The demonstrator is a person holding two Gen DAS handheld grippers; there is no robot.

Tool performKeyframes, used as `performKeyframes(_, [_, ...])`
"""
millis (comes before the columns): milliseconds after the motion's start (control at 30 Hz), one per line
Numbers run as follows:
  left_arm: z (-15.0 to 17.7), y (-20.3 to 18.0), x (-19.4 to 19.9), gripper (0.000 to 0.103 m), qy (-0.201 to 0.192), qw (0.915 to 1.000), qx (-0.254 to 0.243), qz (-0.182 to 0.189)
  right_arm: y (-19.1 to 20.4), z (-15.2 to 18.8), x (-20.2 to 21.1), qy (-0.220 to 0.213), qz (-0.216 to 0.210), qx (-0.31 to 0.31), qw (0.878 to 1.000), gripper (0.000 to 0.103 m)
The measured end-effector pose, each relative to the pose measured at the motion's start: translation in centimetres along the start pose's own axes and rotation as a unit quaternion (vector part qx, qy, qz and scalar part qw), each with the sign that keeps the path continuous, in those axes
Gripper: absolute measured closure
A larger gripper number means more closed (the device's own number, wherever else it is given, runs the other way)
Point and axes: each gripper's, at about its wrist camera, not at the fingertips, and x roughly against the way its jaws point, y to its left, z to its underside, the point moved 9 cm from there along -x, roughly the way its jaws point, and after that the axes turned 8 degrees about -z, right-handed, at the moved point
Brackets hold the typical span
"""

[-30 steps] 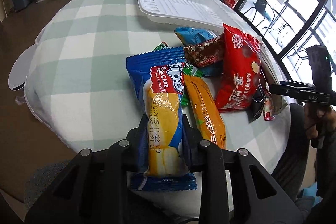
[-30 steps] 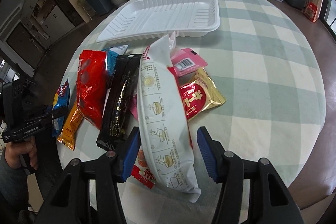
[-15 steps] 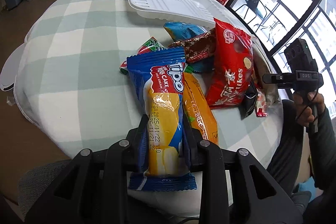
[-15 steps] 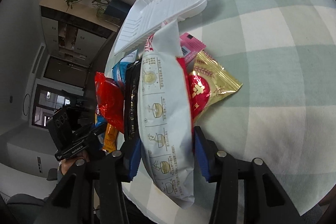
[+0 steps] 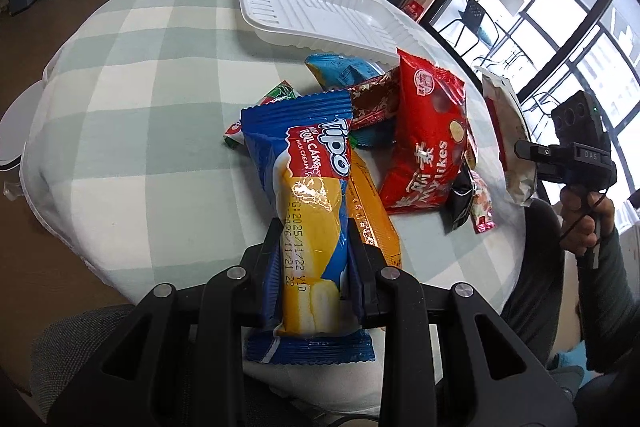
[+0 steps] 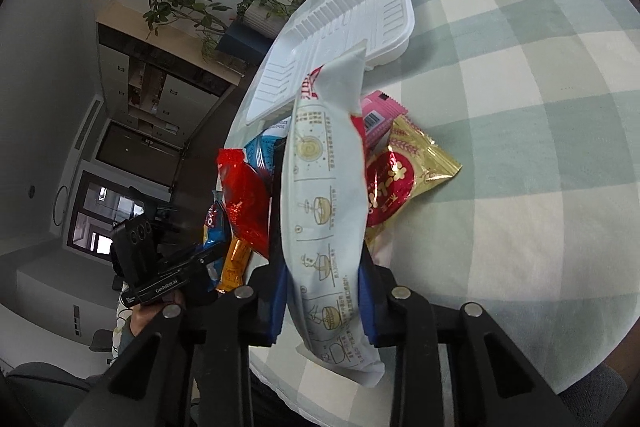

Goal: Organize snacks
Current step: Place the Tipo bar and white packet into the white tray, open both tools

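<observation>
Checked table (image 5: 160,75) — tray (image 5: 320,15), snack pile (image 5: 424,143)

Green-red packet (image 5: 276,97) mostly hidden under Tipo roll cake pack (image 5: 310,195); black sachet (image 5: 460,205) half covered by red chocolate bag (image 5: 428,143). Pink packet (image 6: 378,115) partly behind white noodle pack (image 6: 326,195).

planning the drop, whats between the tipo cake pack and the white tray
In the left wrist view, a brown packet and blue packet lie between the Tipo pack and tray.

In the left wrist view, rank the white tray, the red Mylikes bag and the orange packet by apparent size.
1. white tray
2. red Mylikes bag, though it lies nearer the camera, so the gap is unsure
3. orange packet, partly hidden
</observation>
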Motion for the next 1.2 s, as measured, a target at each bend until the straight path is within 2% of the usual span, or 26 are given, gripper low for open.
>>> performKeyframes(133, [-1.0, 0.3, 0.9, 0.077, -0.010, 0.9995, 0.016, 0.026, 0.7, -0.8, 2.3, -0.040, -0.014, 0.001, 0.999, 0.071])
performKeyframes(200, [-2.3, 1.0, 1.5, 0.077, -0.021, 0.9993, 0.019, 0.023, 0.4, -1.8, 3.6, -0.060, -0.005, -0.001, 0.998, 0.071])
performKeyframes(367, [-9.2, 2.2, 3.9, 0.077, -0.068, 0.9976, 0.010, 0.009, -0.9, -5.7, 5.8, -0.101, 0.047, -0.017, 0.994, 0.071])
performKeyframes(533, [-17.3, 1.5, 2.1, 0.077, -0.072, 0.9971, -0.022, -0.007, 0.6, -12.1, 5.4, -0.123, 0.077, -0.007, 0.989, 0.071])
performKeyframes(667, [-22.5, 0.6, -2.2, 0.077, -0.043, 0.9980, -0.043, -0.021, 2.4, -17.1, 1.3, -0.083, 0.094, 0.020, 0.992, 0.071])
performKeyframes(800, [-25.3, 0.0, -6.5, 0.077, -0.014, 0.9986, -0.041, -0.029, 2.7, -20.2, -3.8, -0.030, 0.128, 0.033, 0.991, 0.071])
performKeyframes(900, [-25.8, -0.3, -9.6, 0.077, 0.006, 0.9976, -0.050, -0.046, 1.7, -21.5, -7.1, -0.002, 0.152, 0.038, 0.988, 0.071])
performKeyframes(1000, [-25.6, -0.4, -12.4, 0.077, 0.028, 0.9963, -0.057, -0.058, -0.1, -21.4, -9.4, 0.016, 0.175, 0.034, 0.984, 0.071])
performKeyframes(1133, [-25.3, 0.0, -14.8, 0.077, 0.040, 0.9947, -0.060, -0.072, -2.4, -21.1, -11.1, 0.034, 0.213, 0.030, 0.976, 0.071])
performKeyframes(1200, [-24.9, 0.1, -15.8, 0.077, 0.048, 0.9933, -0.067, -0.081, -3.2, -21.1, -11.5, 0.036, 0.219, 0.028, 0.975, 0.071])
